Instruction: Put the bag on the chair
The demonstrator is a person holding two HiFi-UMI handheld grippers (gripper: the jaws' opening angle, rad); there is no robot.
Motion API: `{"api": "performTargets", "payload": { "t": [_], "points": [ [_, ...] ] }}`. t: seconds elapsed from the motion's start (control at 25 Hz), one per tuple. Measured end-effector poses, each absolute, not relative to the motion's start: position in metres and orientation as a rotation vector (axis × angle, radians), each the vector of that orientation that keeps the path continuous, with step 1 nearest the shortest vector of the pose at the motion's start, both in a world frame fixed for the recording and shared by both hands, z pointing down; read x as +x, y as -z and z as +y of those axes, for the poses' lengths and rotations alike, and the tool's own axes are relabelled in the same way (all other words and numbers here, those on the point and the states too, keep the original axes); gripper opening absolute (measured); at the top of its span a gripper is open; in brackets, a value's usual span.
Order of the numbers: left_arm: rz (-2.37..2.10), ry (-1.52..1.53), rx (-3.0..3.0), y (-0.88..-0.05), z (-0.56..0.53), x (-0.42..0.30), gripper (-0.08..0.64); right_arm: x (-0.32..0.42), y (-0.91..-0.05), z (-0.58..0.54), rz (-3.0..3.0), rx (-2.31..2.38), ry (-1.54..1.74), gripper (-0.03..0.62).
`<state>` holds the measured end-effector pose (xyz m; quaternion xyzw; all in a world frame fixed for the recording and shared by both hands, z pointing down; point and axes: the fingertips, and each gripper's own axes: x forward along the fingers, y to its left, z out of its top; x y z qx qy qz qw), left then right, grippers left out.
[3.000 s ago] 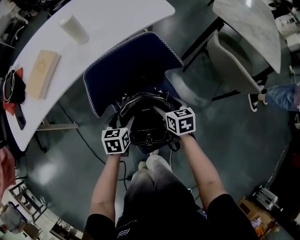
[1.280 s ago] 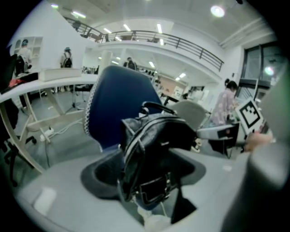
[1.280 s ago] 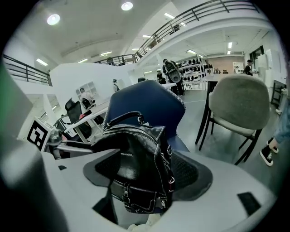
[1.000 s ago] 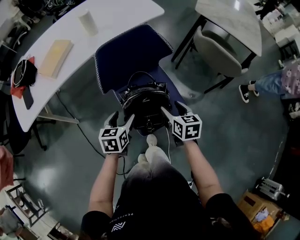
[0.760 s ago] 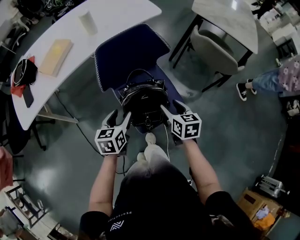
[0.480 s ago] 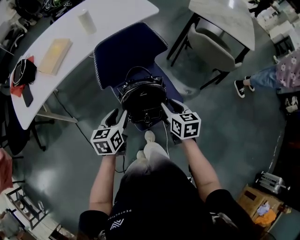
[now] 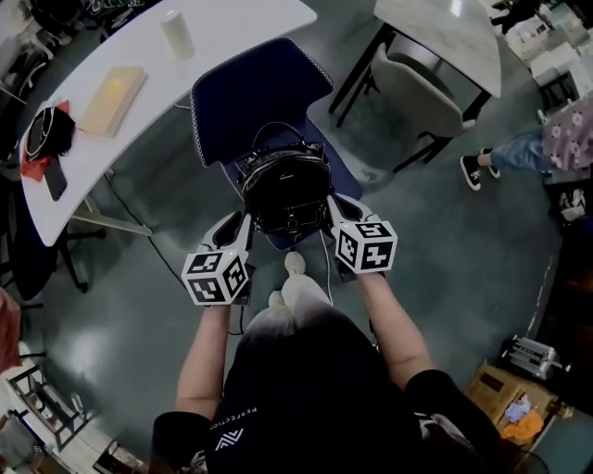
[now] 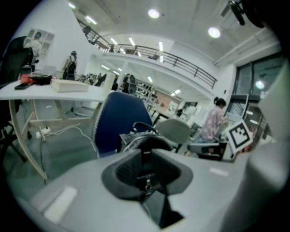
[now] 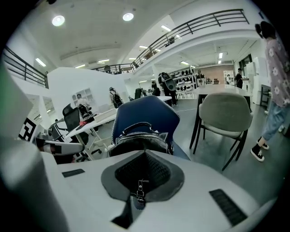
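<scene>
A black handbag (image 7: 285, 185) stands upright on the seat of a blue chair (image 7: 250, 93), its handle toward the backrest. My left gripper (image 7: 233, 225) is shut and empty, just off the bag's front left corner. On the other side my right gripper (image 7: 335, 206) is also shut and empty, close to the front right corner. In the left gripper view the closed jaws (image 8: 146, 153) point at the bag (image 8: 136, 135) and the chair back (image 8: 118, 118). The right gripper view shows its closed jaws (image 9: 144, 156) below the bag (image 9: 140, 136) and chair (image 9: 146, 112).
A curved white table (image 7: 213, 28) at the left carries a cup (image 7: 176, 32), a flat wooden box (image 7: 111, 91) and a black-and-red bundle (image 7: 42, 139). A grey chair (image 7: 419, 85) stands under a second table (image 7: 445, 28). Someone's legs (image 7: 519, 153) show at right.
Both grippers let go of the bag, drew back a little toward me and closed their jaws from wide open. The bag stays on the chair seat.
</scene>
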<state>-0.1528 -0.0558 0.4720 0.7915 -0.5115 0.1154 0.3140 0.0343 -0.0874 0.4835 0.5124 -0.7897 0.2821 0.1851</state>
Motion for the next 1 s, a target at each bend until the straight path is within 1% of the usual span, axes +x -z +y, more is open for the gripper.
{"api": "performTargets", "payload": {
  "t": [0.24, 1.0],
  "points": [
    [-1.352, -0.311, 2.068, -0.474, -0.05, -0.157, 0.063, 0.037, -0.482, -0.081, -2.192, 1.448, -0.804, -0.002],
    [-1.398, -0.312, 2.025, -0.473, -0.056, -0.166, 0.063, 0.04, -0.473, -0.093, -2.239, 1.39, -0.828, -0.002]
  ]
}}
